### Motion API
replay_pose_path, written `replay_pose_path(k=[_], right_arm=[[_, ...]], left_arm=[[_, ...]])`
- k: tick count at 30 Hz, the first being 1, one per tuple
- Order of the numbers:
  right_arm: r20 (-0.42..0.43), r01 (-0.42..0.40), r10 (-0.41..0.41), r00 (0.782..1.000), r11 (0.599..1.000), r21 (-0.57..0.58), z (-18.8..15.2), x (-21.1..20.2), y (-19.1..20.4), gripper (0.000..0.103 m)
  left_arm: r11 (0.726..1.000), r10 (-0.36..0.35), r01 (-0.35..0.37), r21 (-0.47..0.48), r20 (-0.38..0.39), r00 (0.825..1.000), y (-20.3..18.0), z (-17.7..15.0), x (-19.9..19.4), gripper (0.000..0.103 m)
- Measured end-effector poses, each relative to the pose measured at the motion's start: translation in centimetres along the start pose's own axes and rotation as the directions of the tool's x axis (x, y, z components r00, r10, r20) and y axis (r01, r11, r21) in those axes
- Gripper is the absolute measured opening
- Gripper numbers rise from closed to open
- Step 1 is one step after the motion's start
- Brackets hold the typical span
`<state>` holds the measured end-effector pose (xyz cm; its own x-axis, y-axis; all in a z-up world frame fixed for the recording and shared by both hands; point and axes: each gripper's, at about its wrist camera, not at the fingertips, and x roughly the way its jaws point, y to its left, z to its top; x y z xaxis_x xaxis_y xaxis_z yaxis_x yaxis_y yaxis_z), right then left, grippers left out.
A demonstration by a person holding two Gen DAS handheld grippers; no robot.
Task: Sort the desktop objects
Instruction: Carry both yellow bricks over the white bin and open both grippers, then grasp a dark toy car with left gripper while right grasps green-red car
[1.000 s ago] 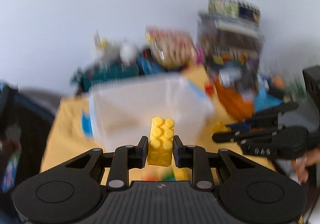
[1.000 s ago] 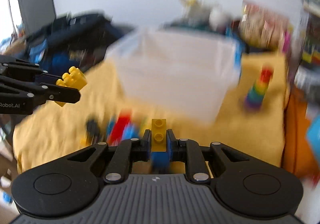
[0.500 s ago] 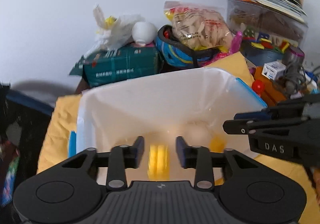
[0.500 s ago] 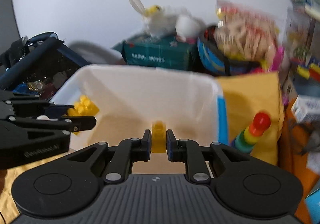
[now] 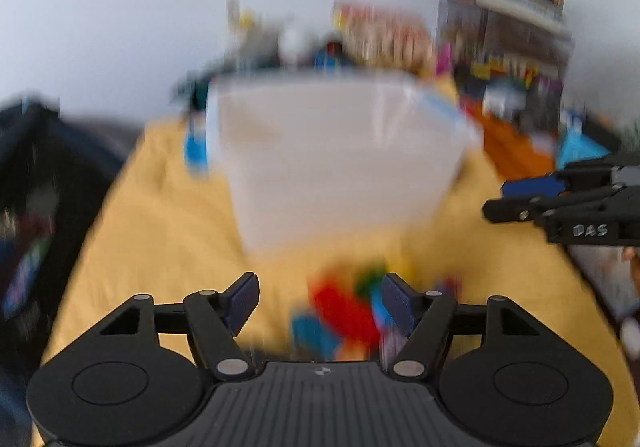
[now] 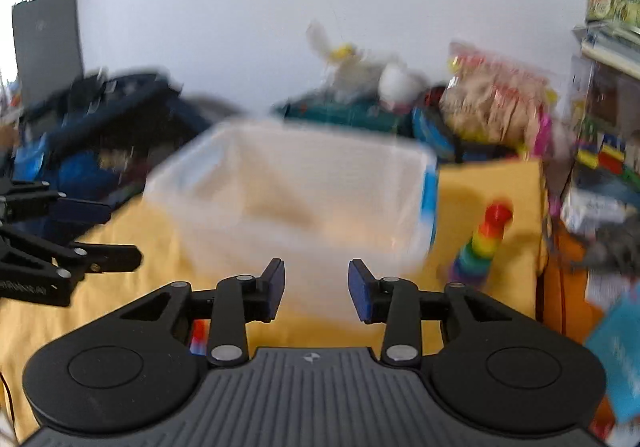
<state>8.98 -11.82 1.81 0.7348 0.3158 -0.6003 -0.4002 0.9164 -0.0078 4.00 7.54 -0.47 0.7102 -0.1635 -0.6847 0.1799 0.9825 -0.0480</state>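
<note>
On a worktop (image 5: 168, 215) draped in yellow cloth: translucent white plastic storage bin (image 5: 340, 159) with a blue clip on its side, standing upright at the centre, also seen in the right wrist view (image 6: 296, 199). Just in front of the bin, on the cloth: blurred heap of red, blue, green and yellow plastic building bricks (image 5: 348, 311), individual pieces not separable in the motion blur. Left hand-held gripper (image 5: 318, 303): black frame with dark blue pads, jaws spread wide and just opened further, nothing clamped between them; brick heap visible through the gap, below and beyond the pads, contact not discernible. Right hand-held gripper (image 6: 316, 289): jaws parted to a moderate gap, likewise just opened, nothing between the pads; near wall of the bin seen through the gap. Same right hand-held gripper at the right edge of the left wrist view (image 5: 560, 203), beside the bin. Left hand-held gripper at the left edge of the right wrist view (image 6: 68, 247), over the cloth. To the right of the bin, standing on the cloth: rainbow-coloured ring-stacking toy (image 6: 482, 243) topped by a red knob. Behind the bin, against the pale wall: blurred clutter of bags and boxes (image 6: 400, 95).
</note>
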Motion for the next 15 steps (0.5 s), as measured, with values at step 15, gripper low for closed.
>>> replay_pose_path(k=[15], right_arm=[[-0.206, -0.028, -0.070, 0.976, 0.900, -0.435, -10.9, 0.8, 5.1, 0.037]], left_arm=[[0.958, -0.021, -0.033, -0.286, -0.181, 0.983, 3.5, -3.5, 2.4, 0.067]])
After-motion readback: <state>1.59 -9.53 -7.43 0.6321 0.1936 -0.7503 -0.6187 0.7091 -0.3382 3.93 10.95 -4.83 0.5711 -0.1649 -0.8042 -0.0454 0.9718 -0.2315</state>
